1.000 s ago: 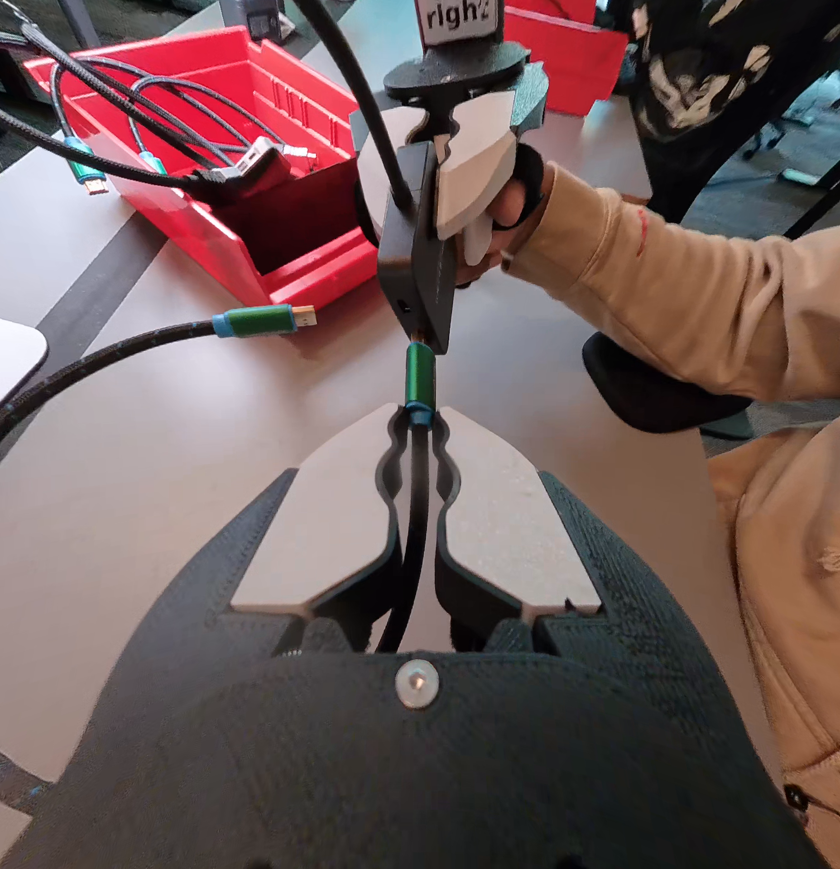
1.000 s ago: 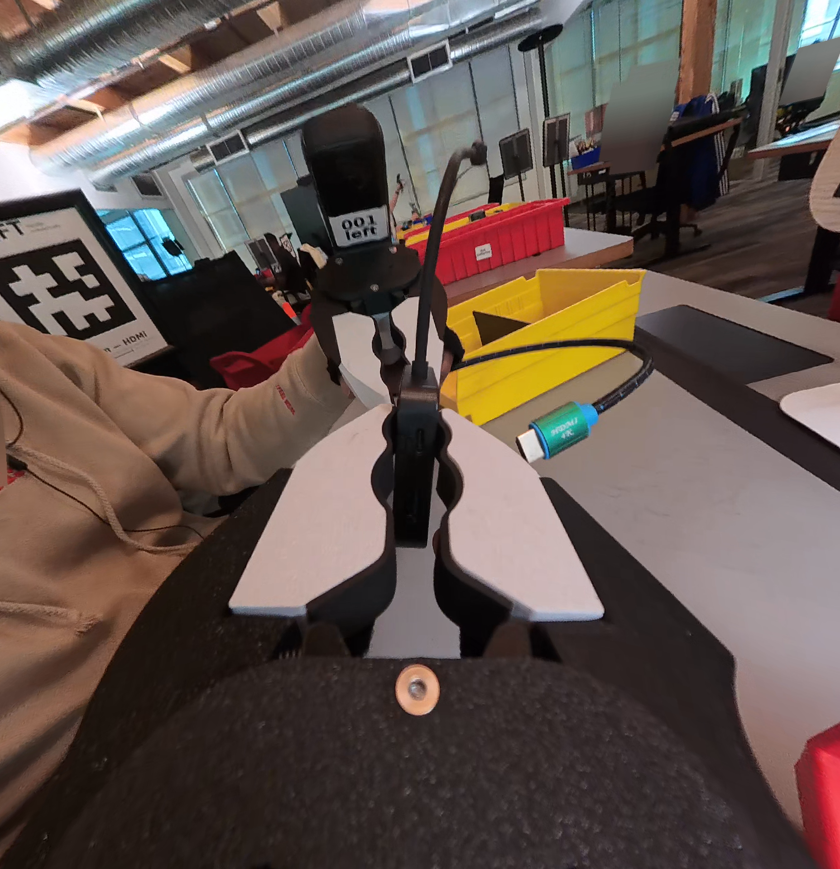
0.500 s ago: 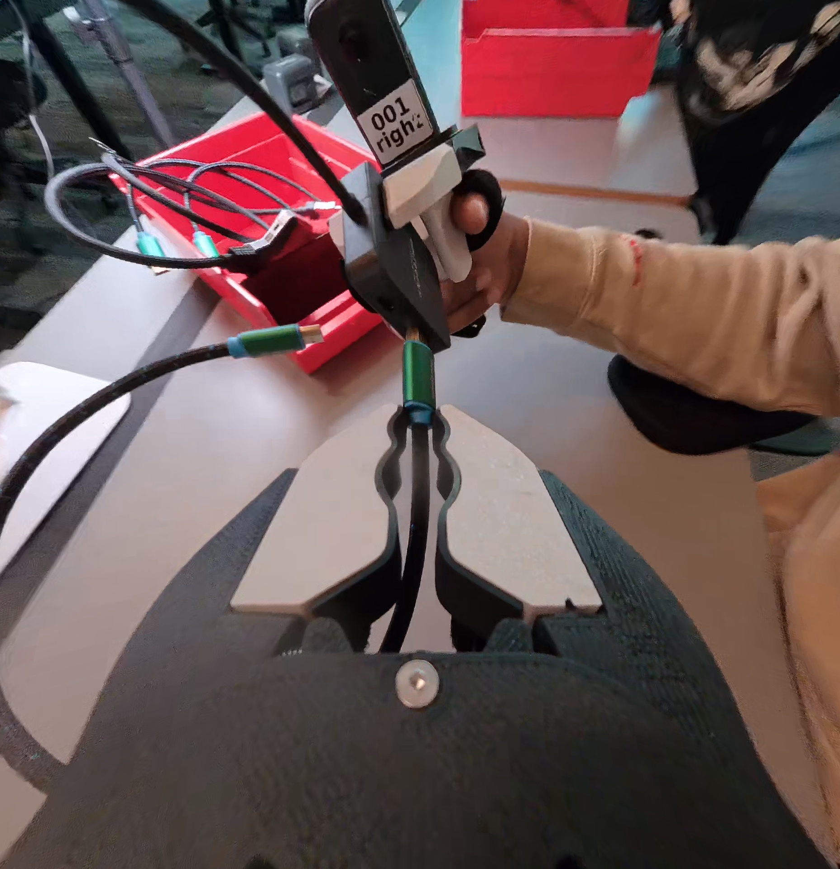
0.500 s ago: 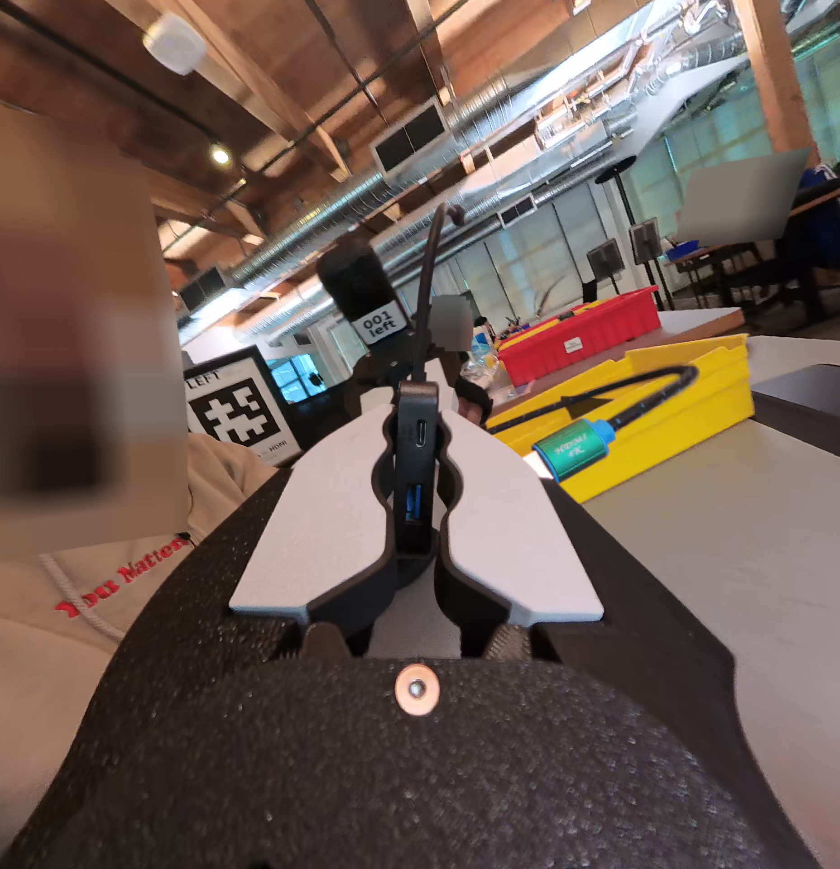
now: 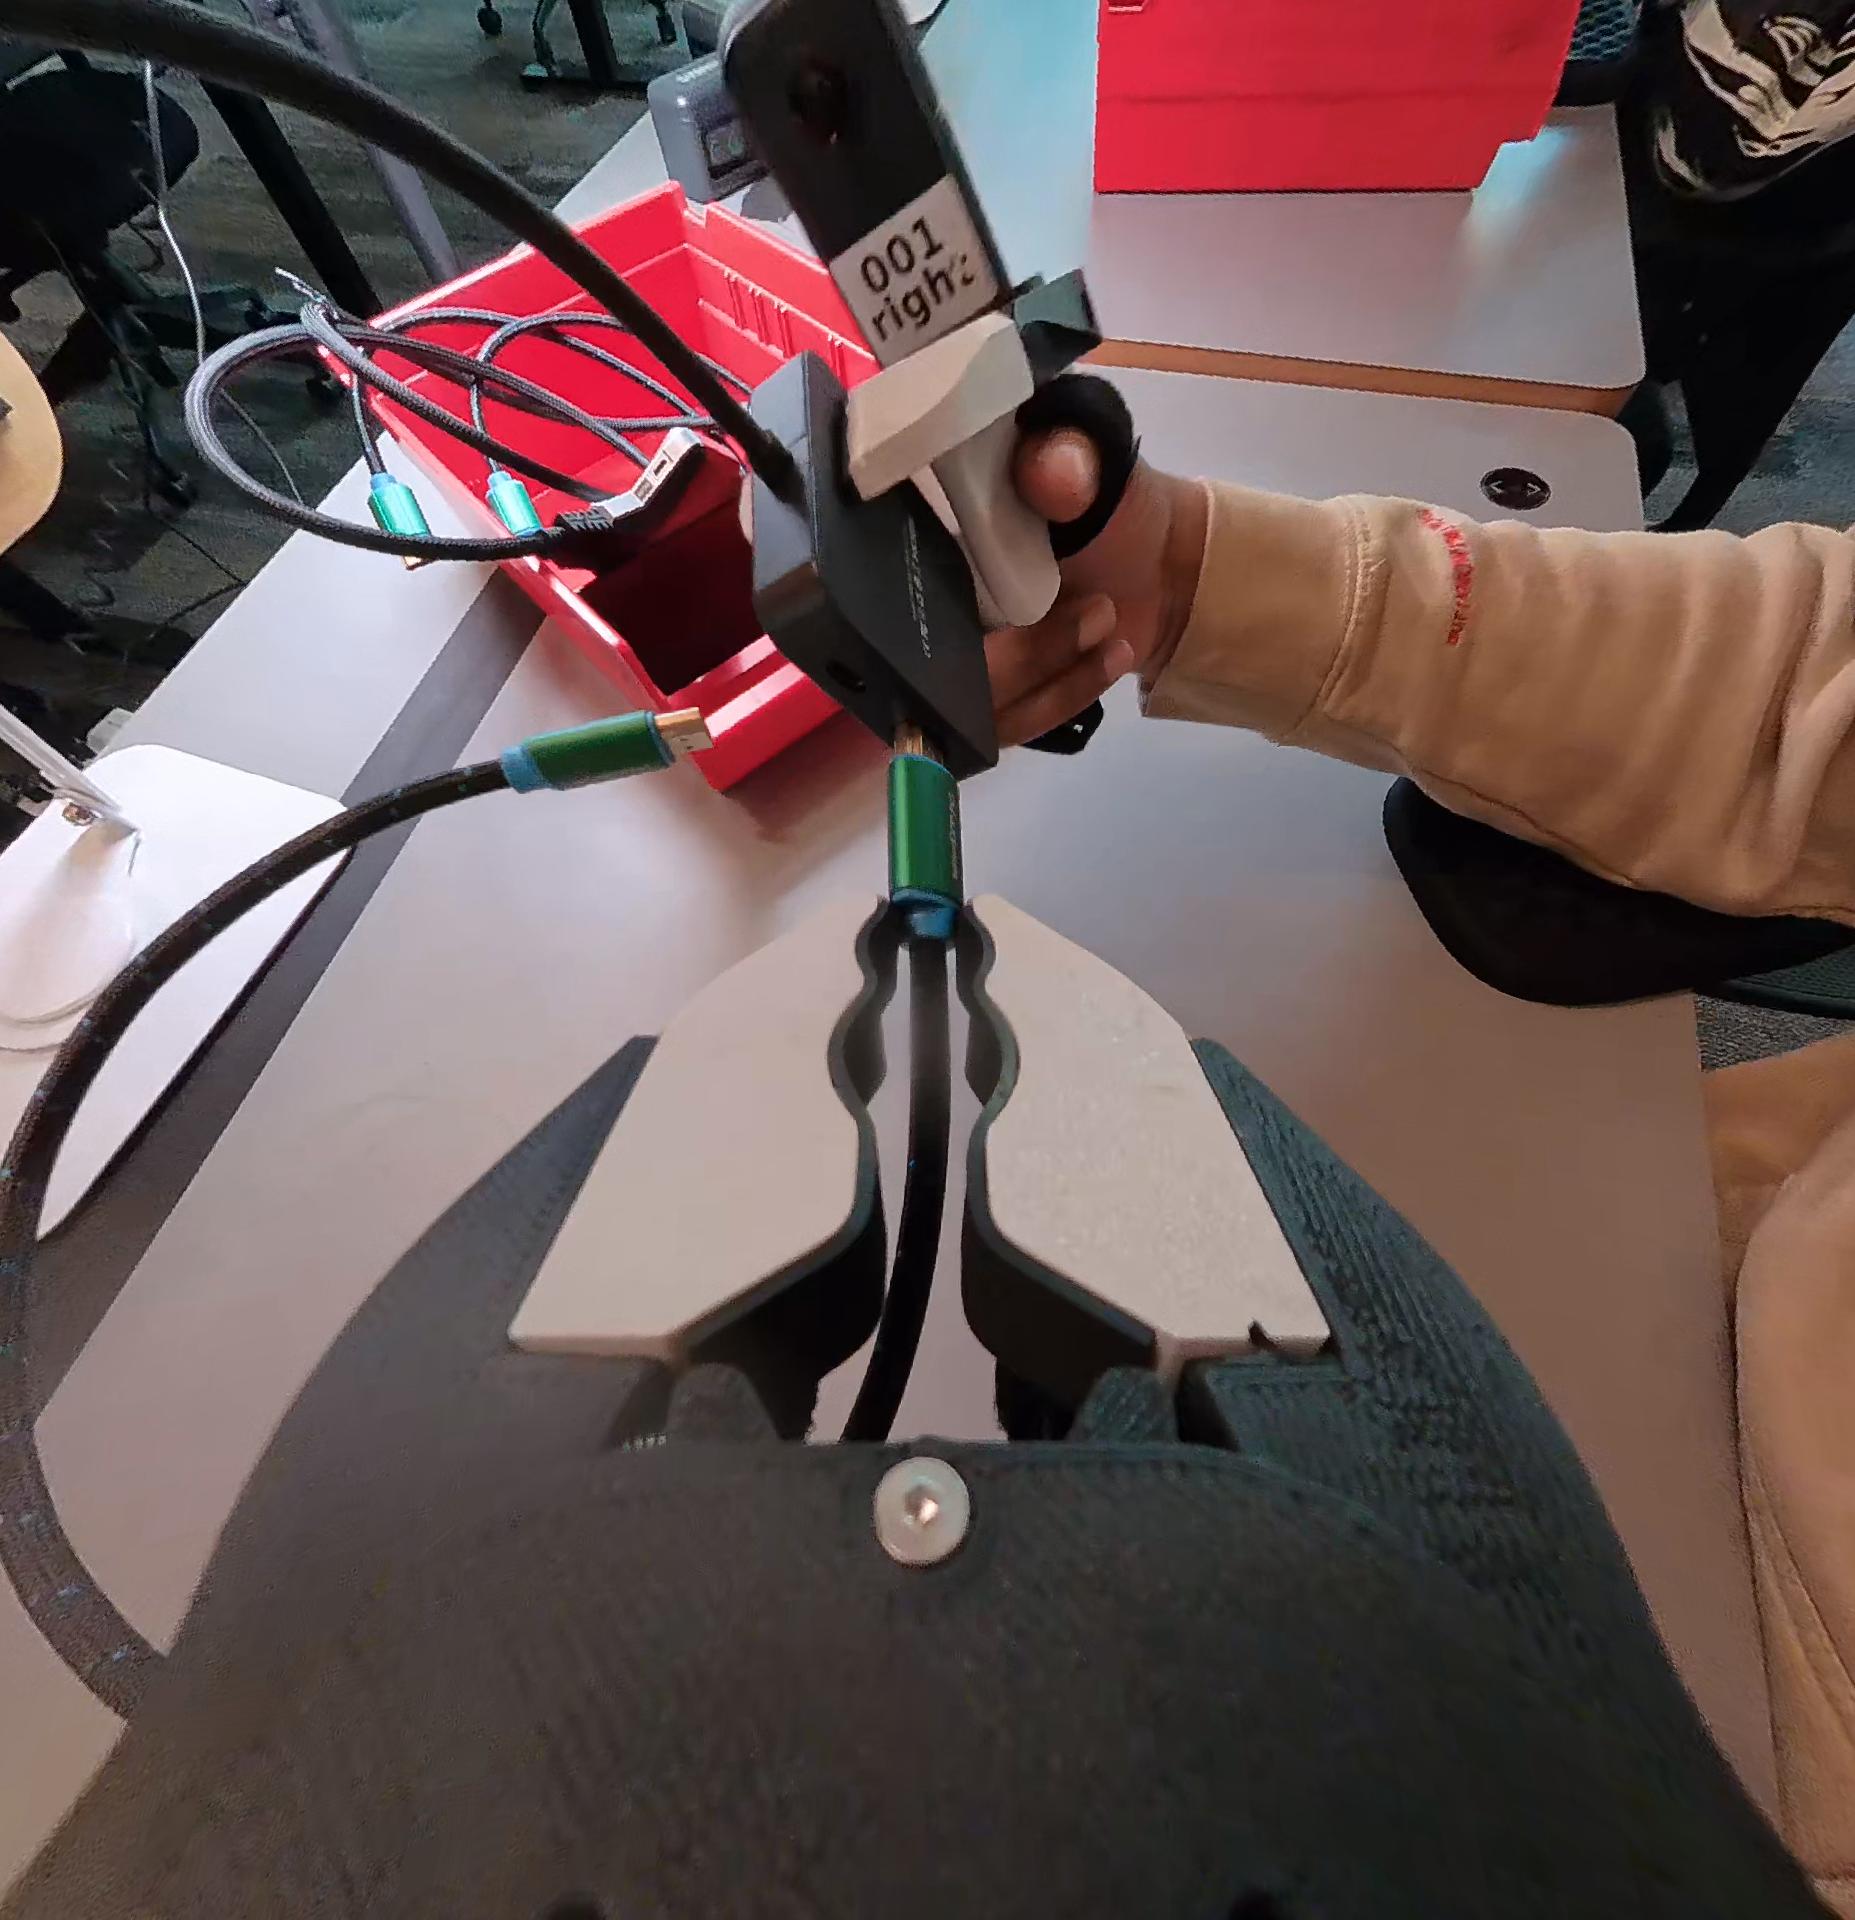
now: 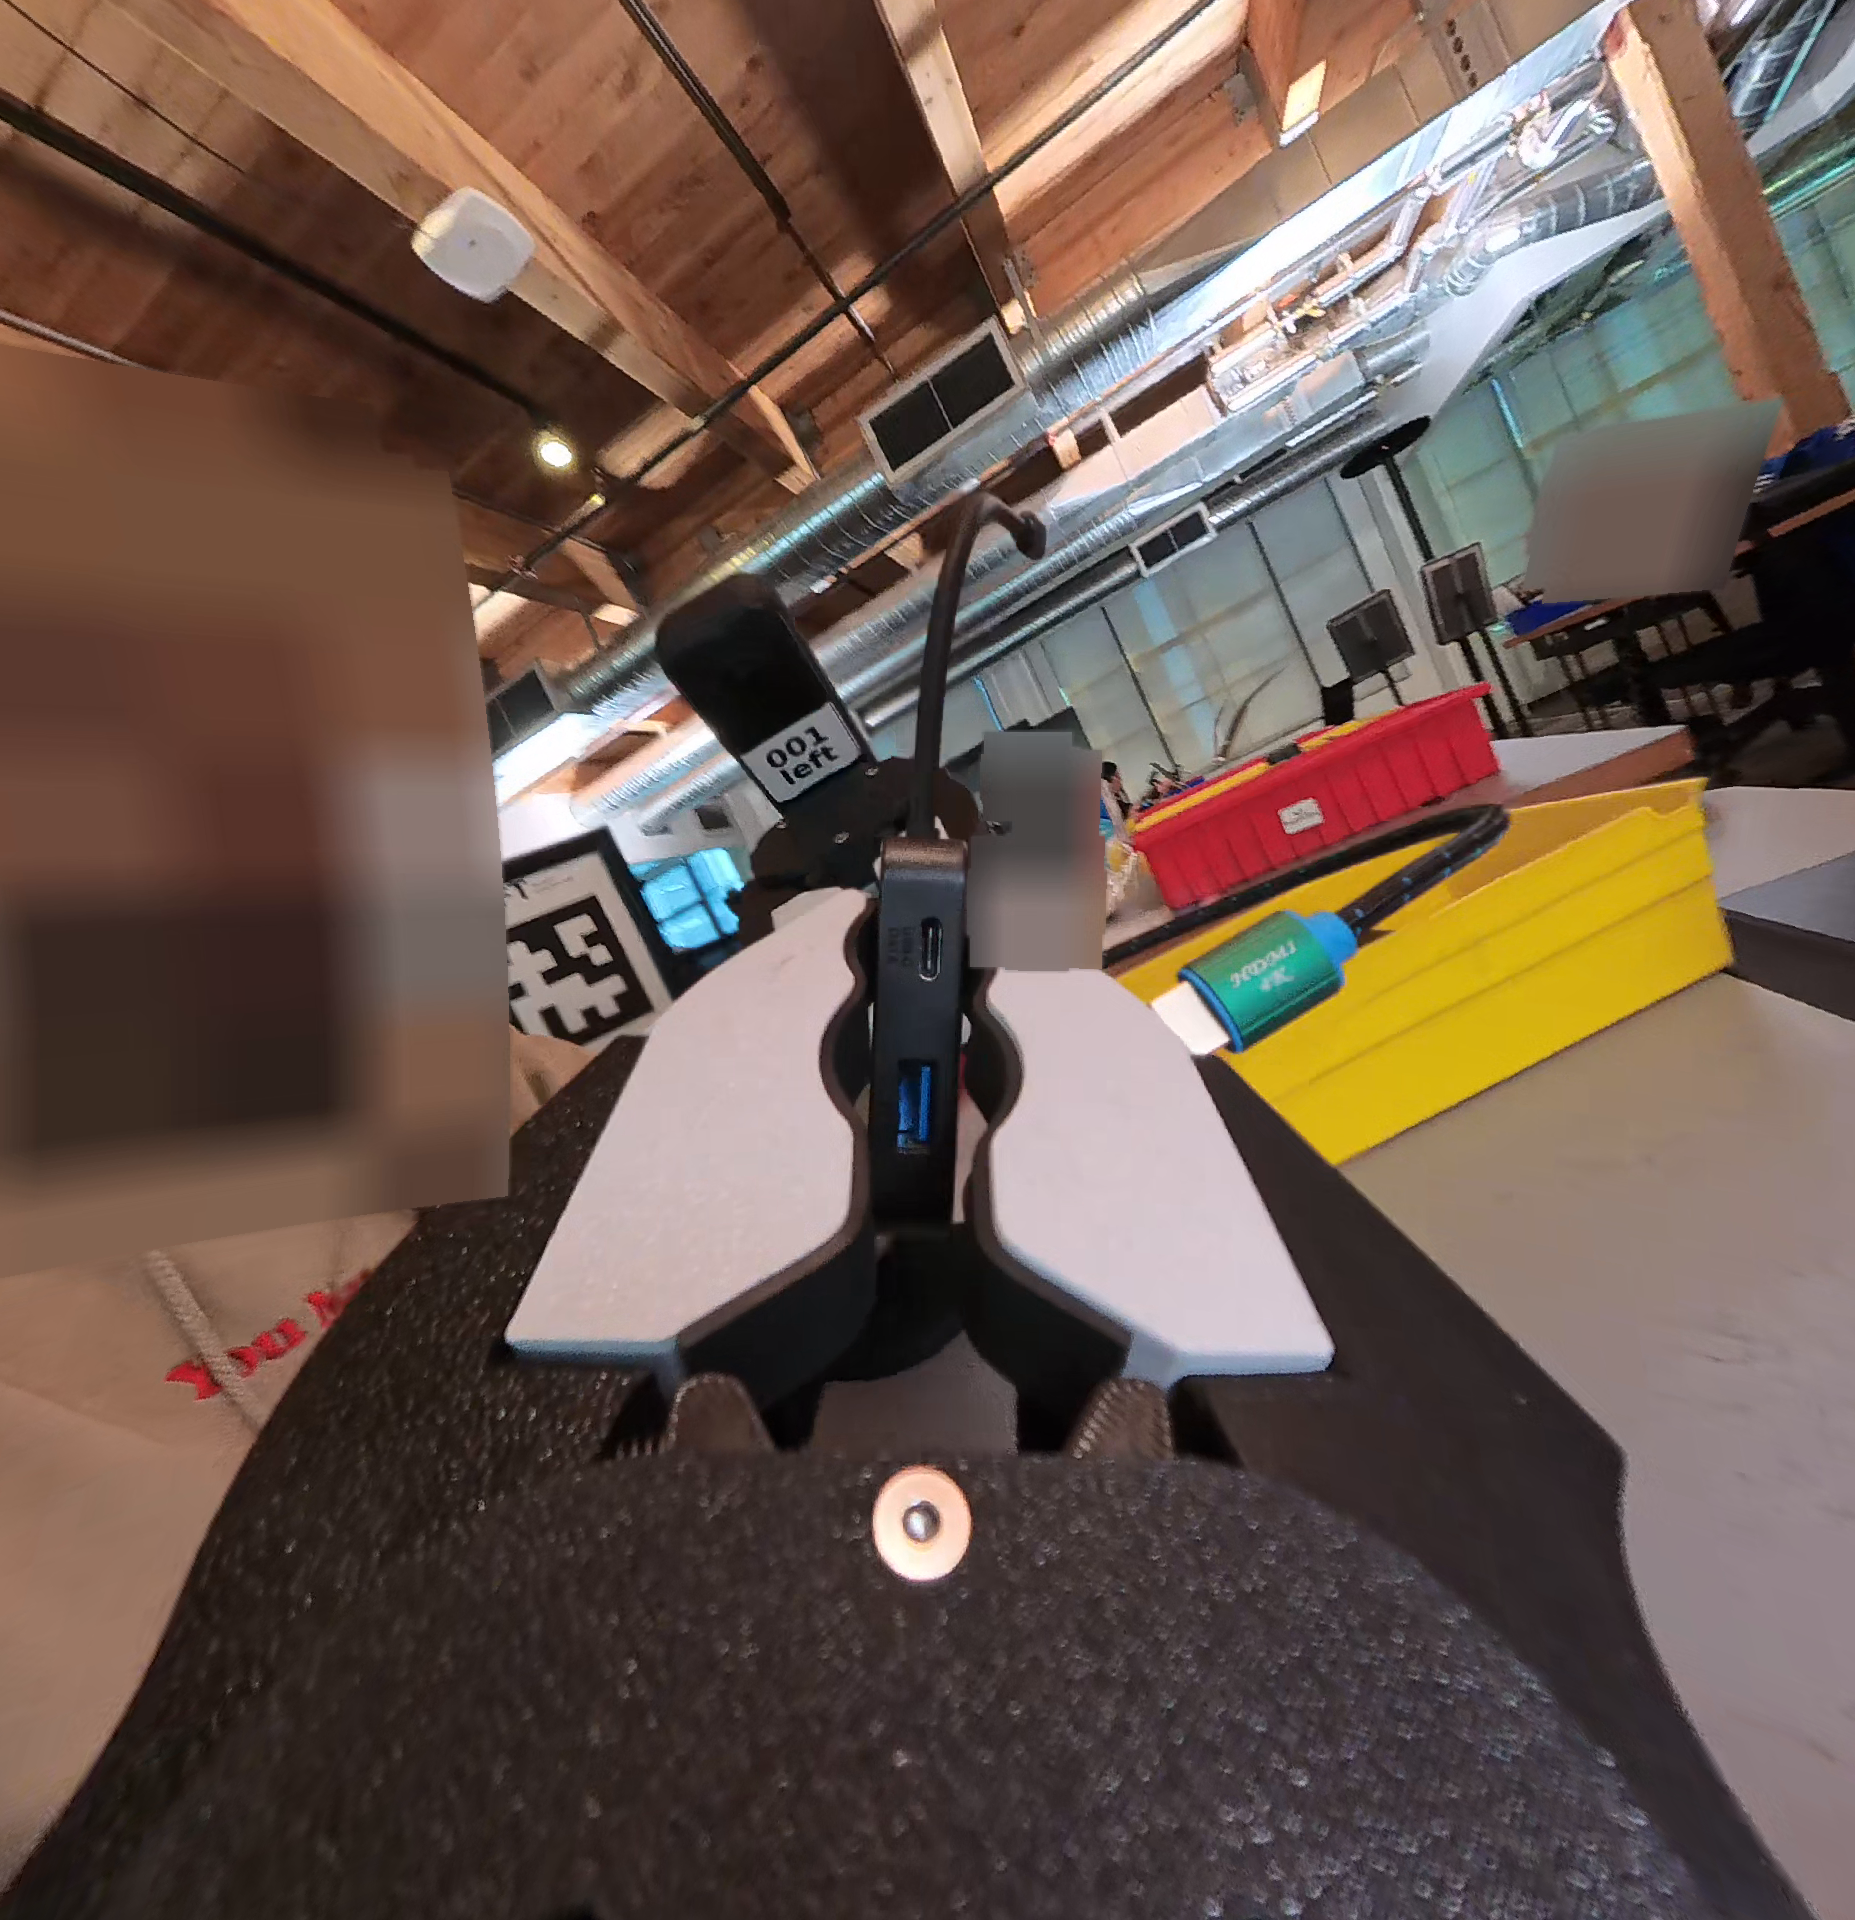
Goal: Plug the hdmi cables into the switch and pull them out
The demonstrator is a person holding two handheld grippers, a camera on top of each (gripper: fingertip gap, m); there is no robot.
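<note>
My left gripper (image 5: 923, 920) is shut on a black braided HDMI cable (image 5: 907, 1195) just behind its green plug (image 5: 925, 836). The plug's gold tip sits in the lower end of the black switch (image 5: 871, 592). My right gripper (image 6: 915, 914) is shut on that switch (image 6: 918, 997) and holds it tilted above the table; the right gripper also shows in the left wrist view (image 5: 944, 416). The cable's other green plug (image 5: 601, 746) hangs free over the table and shows in the right wrist view (image 6: 1266, 977).
A red bin (image 5: 590, 613) with several cables and a small adapter stands at the back left. A yellow bin (image 6: 1474, 977) and a red bin (image 6: 1318, 821) stand beyond the right gripper. A white base plate (image 5: 92, 935) lies at left. A beige sleeve (image 5: 1525, 707) crosses the right side. The gap from one gripper's tips to the other's is roughly 7 cm.
The right gripper has tilted upward with the switch, so its view swung from the table to the ceiling. The left gripper keeps its hold on the cable, with the plug in the switch.
</note>
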